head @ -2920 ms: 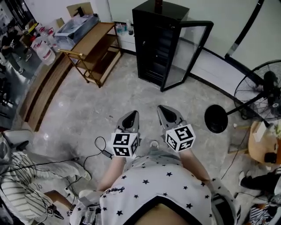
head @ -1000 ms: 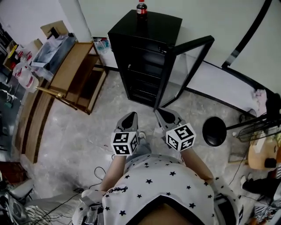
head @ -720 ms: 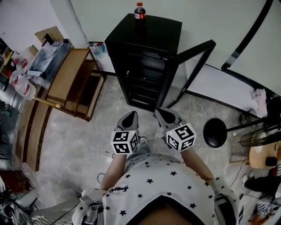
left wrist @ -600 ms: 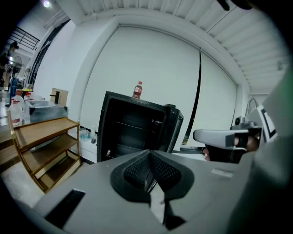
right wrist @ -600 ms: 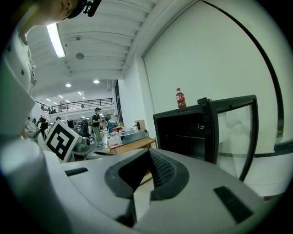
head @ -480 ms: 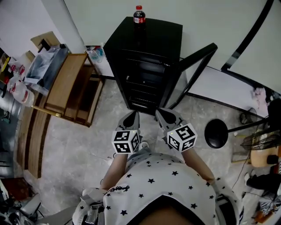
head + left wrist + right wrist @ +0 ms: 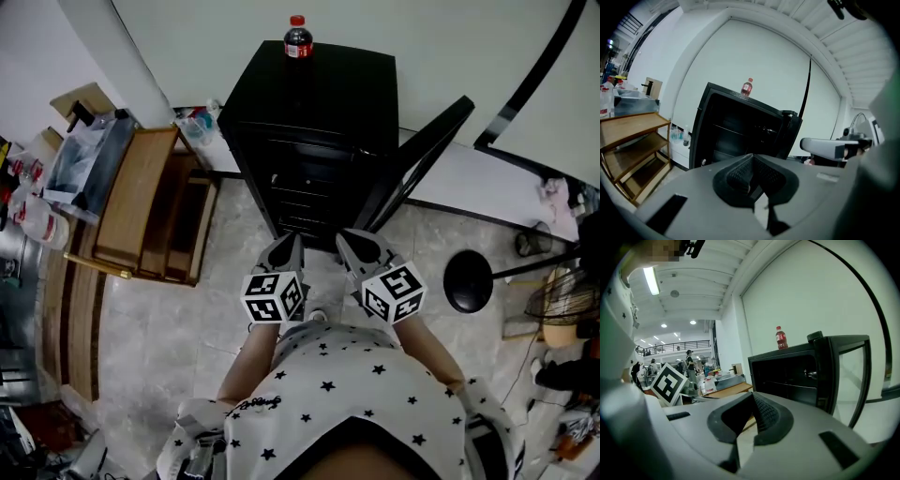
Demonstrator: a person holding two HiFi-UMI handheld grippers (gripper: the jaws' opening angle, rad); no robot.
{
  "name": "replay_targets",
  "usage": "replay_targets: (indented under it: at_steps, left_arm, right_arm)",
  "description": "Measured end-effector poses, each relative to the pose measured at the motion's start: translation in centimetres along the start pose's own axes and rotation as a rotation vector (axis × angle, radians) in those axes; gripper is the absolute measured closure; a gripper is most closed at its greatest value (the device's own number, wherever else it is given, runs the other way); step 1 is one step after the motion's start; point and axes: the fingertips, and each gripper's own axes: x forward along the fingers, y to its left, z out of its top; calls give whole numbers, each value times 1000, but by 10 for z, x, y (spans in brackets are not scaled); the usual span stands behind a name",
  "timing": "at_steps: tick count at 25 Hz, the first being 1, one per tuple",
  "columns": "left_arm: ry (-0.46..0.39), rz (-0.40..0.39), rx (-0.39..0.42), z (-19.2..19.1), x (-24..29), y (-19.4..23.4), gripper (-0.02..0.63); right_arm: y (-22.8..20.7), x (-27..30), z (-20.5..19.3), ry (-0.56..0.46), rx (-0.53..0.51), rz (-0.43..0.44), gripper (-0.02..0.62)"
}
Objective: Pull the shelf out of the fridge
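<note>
A black fridge (image 7: 319,103) stands against the wall ahead, its glass door (image 7: 417,159) swung open to the right. Dark shelves (image 7: 305,192) show inside the open front, all still within the cabinet. My left gripper (image 7: 286,242) and right gripper (image 7: 349,236) are held side by side just short of the fridge's foot, touching nothing. Both are shut and empty. The left gripper view shows its closed jaws (image 7: 751,157) pointing at the fridge (image 7: 736,131). In the right gripper view, the closed jaws (image 7: 752,395) face the open cabinet (image 7: 787,376) and the door (image 7: 848,376).
A cola bottle (image 7: 297,36) stands on the fridge top. To the left is a wooden rack (image 7: 141,202) with a plastic box (image 7: 84,155) on it. On the right are a fan's round black base (image 7: 469,281) and a low white ledge (image 7: 469,183) by the wall.
The person has walked toward the fridge, which now sits much closer in front of the grippers. Both grippers keep their pose, side by side and shut.
</note>
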Motion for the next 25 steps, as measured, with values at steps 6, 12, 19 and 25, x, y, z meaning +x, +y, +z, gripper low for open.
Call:
replay_targets:
  at_steps: [6,12,19,25]
  left_arm:
    - [-28,-61,-125,6,30,19,594]
    - [-92,-131,-326,19,57,33,594]
    - [-152,-156,-492,28,96,46,594]
    - [-221,-173,-621,39,128,51,594]
  right_arm:
    - [-5,12,-1,13,0,-25,603]
    - [-8,14,-4,38,-2,-41,603]
    - [-16,21,-3,42,-1,-18,603]
    - [-30,21,-2,52,-21,6,603]
